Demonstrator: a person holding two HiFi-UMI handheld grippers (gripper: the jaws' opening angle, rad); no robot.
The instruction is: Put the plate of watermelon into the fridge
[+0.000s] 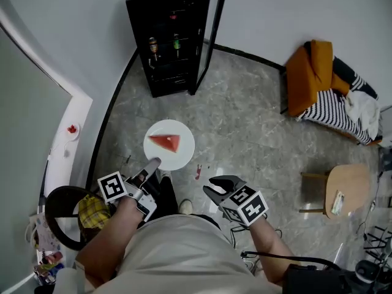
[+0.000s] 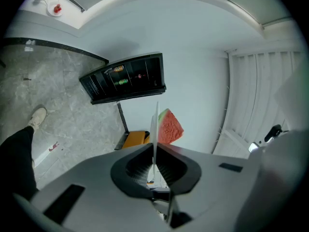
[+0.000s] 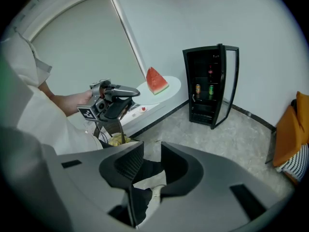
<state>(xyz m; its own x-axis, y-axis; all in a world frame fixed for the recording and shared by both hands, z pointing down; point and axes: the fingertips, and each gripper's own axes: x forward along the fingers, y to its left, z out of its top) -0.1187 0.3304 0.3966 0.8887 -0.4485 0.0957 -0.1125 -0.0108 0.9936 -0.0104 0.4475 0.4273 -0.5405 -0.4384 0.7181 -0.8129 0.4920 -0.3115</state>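
While the head view shows the round white plate with its red watermelon wedge well short of the open black fridge, carry it level. The left gripper view shows your left gripper pinching the plate's rim: grip firmly. The right gripper view shows your right gripper spread, empty.

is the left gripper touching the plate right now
Touching. The left gripper view shows the plate edge-on, its rim pinched between the closed jaws of the left gripper, with the watermelon slice on the plate beyond them.
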